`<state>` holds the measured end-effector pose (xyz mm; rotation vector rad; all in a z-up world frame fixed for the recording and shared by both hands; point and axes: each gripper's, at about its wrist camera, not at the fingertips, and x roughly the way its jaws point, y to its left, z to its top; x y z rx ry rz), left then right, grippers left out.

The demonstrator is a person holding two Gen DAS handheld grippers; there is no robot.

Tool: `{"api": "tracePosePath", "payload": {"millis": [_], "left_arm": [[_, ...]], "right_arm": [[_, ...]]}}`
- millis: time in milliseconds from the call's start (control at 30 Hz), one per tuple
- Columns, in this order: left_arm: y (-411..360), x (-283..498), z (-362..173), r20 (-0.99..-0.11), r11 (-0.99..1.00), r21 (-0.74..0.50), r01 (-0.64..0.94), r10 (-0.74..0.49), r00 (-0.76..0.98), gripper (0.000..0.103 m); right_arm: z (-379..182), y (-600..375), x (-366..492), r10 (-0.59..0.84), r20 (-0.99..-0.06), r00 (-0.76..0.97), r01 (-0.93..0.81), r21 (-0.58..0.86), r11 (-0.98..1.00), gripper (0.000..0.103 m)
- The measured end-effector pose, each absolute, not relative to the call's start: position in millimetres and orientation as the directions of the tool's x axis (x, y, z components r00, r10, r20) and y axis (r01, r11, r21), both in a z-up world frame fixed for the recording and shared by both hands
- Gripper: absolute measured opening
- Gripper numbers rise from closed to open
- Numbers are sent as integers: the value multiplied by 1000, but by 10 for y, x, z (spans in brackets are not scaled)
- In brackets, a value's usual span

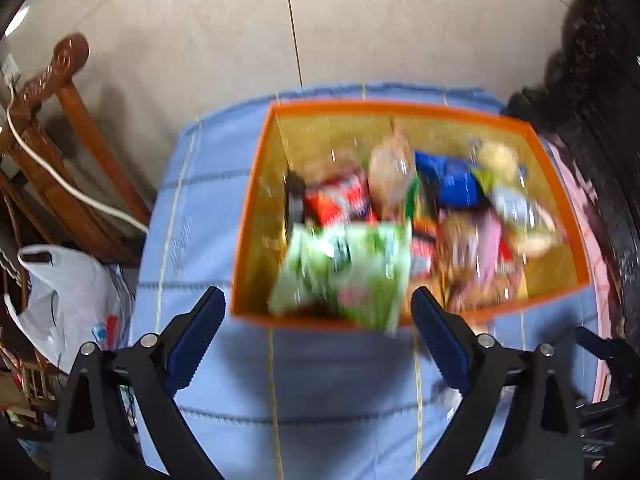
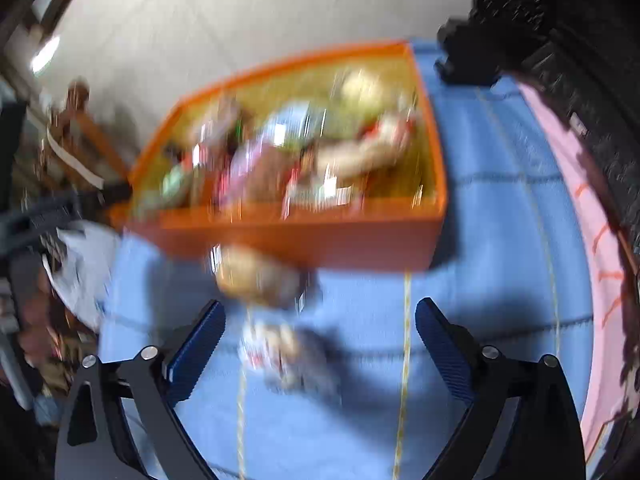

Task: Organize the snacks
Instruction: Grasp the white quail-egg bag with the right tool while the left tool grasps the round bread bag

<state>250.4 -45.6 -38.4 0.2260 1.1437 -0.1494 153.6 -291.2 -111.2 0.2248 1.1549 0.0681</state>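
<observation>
Right claw (image 2: pixel 320 332) wide apart, blurred snack packet (image 2: pixel 256 276) beyond, orange box (image 2: pixel 320 236) (full), blue cloth (image 2: pixel 492 240)

Box (image 1: pixel 256 200) on cloth (image 1: pixel 192 208), floor (image 1: pixel 224 24) behind. Snack packs piled in box; one bag (image 1: pixel 348 268) over near wall. In right wrist view, two packets (image 2: pixel 256 276) on cloth before box. Chair (image 1: pixel 60 128) left of cloth; plastic bag (image 1: pixel 60 292) before chair.
</observation>
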Motion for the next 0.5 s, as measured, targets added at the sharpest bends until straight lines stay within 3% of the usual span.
{"api": "tracePosePath", "payload": {"millis": [400, 500], "left_arm": [[133, 1734, -1214, -986, 980, 111, 166, 87, 142, 92], [216, 1690, -1187, -987, 985, 101, 137, 82, 139, 92]], "right_arm": [[-1888, -2130, 1498, 62, -946, 318, -238, -17, 971, 95], [-1987, -2142, 1575, 107, -957, 268, -209, 50, 977, 59]]}}
